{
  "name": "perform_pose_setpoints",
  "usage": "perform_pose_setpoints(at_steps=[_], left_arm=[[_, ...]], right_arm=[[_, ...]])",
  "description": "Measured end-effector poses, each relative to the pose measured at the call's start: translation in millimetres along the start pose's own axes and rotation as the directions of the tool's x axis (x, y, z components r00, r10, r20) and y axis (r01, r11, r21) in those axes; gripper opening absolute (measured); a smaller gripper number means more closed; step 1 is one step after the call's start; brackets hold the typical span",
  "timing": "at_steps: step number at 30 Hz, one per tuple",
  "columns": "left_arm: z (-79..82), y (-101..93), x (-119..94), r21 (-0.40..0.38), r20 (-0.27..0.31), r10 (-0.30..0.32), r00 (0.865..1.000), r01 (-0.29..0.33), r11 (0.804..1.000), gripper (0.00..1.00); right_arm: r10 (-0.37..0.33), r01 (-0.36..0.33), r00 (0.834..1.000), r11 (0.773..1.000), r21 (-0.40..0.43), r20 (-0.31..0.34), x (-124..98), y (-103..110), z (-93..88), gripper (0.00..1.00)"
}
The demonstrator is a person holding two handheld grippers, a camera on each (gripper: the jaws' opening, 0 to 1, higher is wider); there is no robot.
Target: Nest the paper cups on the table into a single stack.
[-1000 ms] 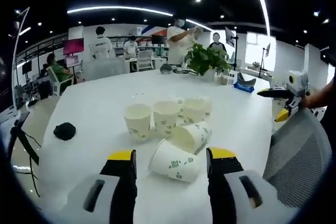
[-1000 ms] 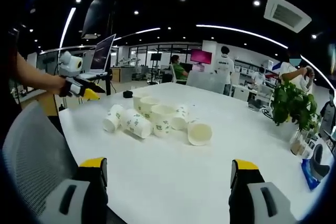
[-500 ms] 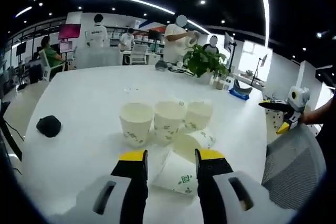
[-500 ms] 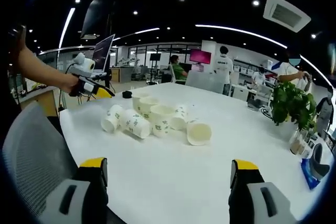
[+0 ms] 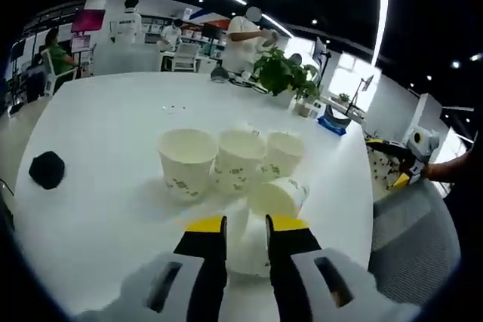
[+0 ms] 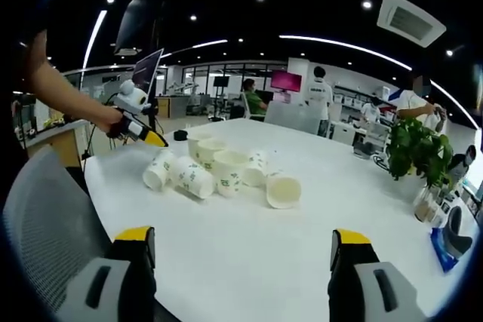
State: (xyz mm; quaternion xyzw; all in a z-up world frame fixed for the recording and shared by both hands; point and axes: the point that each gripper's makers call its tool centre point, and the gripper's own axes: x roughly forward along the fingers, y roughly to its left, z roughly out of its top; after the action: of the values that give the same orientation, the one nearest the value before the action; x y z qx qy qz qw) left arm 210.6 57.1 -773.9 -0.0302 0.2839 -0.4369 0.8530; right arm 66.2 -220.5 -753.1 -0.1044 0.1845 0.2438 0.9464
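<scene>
left tongs [image 5: 245, 225] low over the table [image 5: 113, 186], yellow tips drawn close and pinching the lying cup [image 5: 246, 243] between them, only a strip of its white wall showing in the gap. just past the tips another cup on its side [image 5: 278, 196], mouth facing the camera, touching the pinched one. behind it a row of three upright cups: left cup [image 5: 187, 162], middle cup [image 5: 240, 159], right cup [image 5: 284, 153], packed side by side with green print on their walls. a black lump [image 5: 47, 169] sits well off to the left on the table. far end of the table, a plant [image 5: 283, 75], with people standing beyond it. at the right edge the other tool comes in, held by a hand [image 5: 436, 172], beside a grey mesh chair [image 5: 407, 239]. over to the right gripper view: right tongs [image 6: 241, 240] spread wide, nothing between them, hovering at the near table edge well back from the cluster of cups [image 6: 219, 173], some standing, some lying. the left tool hangs over the cluster's left end, gripped by a bare forearm [image 6: 64, 99]. a monitor [image 6: 145, 75] stands behind it.
</scene>
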Motion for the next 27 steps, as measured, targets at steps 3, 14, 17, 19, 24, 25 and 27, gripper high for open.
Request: perform_pose_setpoints(at_steps=[3,14,17,19,24,25,27], left_arm=[[2.0,1.9,0.9,-0.02,0.007,-0.003,1.0,0.003,1.0,0.13],[-0.8,2.2,7.6,-0.076,-0.006,-0.051,0.999,0.05,0.996,0.11],[-1.0,-1.9,11.5,-0.133,-0.008,-0.089,0.996,0.087,0.987,0.13],[-2.2,-5.3,13.6,-0.158,-0.018,-0.102,0.995,0.097,0.983,0.17],[-8.9,-14.2,18.9,-0.201,-0.057,-0.147,0.988,0.133,0.971,0.18],[-9.9,-17.5,19.1,-0.209,-0.065,-0.155,0.986,0.138,0.968,0.19],[-9.3,-25.6,19.6,-0.212,-0.065,-0.155,0.986,0.138,0.967,0.17]], right_arm=[[0.0,0.0,1.0,1.0,0.0,-0.003,0.0,0.1,-0.3,0.98],[-0.007,0.007,1.0,1.0,0.0,-0.017,0.4,-0.2,-1.5,0.97],[-0.006,0.006,1.0,1.0,-0.002,-0.02,0.5,0.0,-2.1,0.97],[-0.005,0.005,1.0,1.0,-0.004,-0.024,0.8,-0.3,-3.2,0.97],[-0.004,0.004,1.0,1.0,-0.003,-0.027,1.0,-0.8,-4.7,0.97],[-0.003,0.003,1.0,1.0,-0.003,-0.027,1.1,-0.5,-4.7,0.96],[0.001,-0.002,0.999,1.0,-0.013,-0.034,1.3,1.3,-5.0,0.96]])
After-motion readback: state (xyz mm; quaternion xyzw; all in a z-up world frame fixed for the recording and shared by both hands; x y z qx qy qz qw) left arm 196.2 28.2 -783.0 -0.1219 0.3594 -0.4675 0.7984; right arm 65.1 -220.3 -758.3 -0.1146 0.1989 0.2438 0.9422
